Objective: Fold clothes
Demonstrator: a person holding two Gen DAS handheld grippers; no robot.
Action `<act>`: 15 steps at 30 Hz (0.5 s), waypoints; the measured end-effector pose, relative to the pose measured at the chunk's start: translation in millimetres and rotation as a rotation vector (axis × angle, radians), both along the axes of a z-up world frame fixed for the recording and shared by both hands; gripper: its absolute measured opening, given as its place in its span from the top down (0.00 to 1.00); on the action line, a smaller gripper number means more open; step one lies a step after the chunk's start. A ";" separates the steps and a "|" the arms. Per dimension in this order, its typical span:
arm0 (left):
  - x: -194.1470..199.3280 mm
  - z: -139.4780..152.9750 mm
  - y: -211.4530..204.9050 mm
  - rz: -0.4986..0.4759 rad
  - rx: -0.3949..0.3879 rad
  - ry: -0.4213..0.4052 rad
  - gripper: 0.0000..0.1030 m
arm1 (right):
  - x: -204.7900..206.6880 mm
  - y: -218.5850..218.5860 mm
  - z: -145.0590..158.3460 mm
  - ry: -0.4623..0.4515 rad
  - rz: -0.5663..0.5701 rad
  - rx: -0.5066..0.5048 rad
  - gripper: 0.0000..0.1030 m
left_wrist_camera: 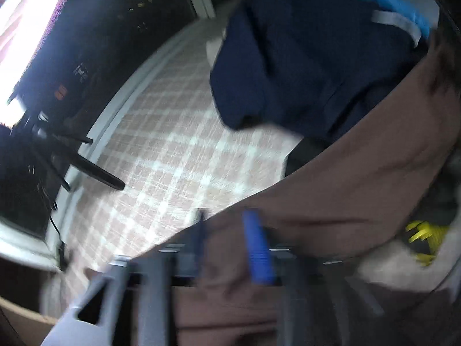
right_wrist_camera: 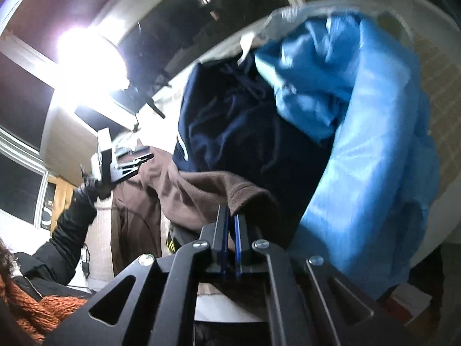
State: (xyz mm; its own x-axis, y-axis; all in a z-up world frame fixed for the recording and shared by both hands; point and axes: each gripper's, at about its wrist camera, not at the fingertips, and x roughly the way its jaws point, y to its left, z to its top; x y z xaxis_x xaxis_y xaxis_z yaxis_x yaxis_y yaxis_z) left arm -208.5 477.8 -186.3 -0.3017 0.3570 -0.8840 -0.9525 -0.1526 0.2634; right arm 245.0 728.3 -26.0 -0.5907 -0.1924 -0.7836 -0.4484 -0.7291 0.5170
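Surface: checked cloth | room: dark windows, bright lamp

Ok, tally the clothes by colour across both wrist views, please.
Brown: 1, the brown garment, pinched by the right tool
Navy: 1, the navy garment with a white stripe
Light blue: 1, the light blue garment
Total: 3 garments clearly told apart; yellow and black scraps at the edges are too hidden to count.
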 end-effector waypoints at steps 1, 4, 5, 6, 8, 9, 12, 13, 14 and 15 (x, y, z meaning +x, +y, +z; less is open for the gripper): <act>-3.8 -7.1 4.3 -0.006 -0.029 -0.007 0.47 | -4.8 -1.8 -3.8 -0.011 0.015 -0.006 0.95; -13.1 -32.3 15.4 -0.034 -0.124 -0.016 0.42 | -13.4 -6.3 -7.2 -0.031 0.048 0.026 0.95; -16.0 -33.7 16.9 -0.041 -0.123 -0.028 0.41 | -15.3 -6.5 -8.1 -0.035 0.054 0.027 0.95; -19.0 -32.0 17.7 -0.046 -0.109 -0.046 0.43 | -17.2 -6.7 -8.9 -0.039 0.061 0.028 0.95; -20.3 -29.2 16.6 -0.049 -0.080 -0.142 0.93 | -20.1 -4.0 -10.8 -0.049 0.068 0.036 0.95; -14.5 -29.2 15.8 -0.058 -0.074 -0.137 0.96 | -22.2 -2.3 -12.4 -0.055 0.070 0.041 0.95; -0.8 -26.9 12.5 -0.059 -0.067 -0.081 0.99 | -27.2 2.7 -19.1 -0.066 0.068 0.042 0.95; 1.7 -25.4 11.3 -0.052 -0.066 -0.074 0.99 | -28.8 4.3 -21.6 -0.068 0.067 0.040 0.95; -0.4 -21.1 8.5 -0.029 -0.054 -0.089 0.99 | -30.2 5.9 -24.1 -0.070 0.065 0.038 0.95; -2.5 -15.3 4.5 -0.010 -0.034 -0.099 0.99 | -30.9 6.9 -24.8 -0.064 0.064 0.041 0.95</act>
State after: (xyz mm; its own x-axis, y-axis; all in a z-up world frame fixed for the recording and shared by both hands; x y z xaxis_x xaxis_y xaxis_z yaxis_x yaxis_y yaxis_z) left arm -211.0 482.4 -201.6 -0.2085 0.3286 -0.9212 -0.9756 -0.1354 0.1726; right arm 214.2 735.2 -50.8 -0.5263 -0.1955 -0.8275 -0.4314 -0.7773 0.4580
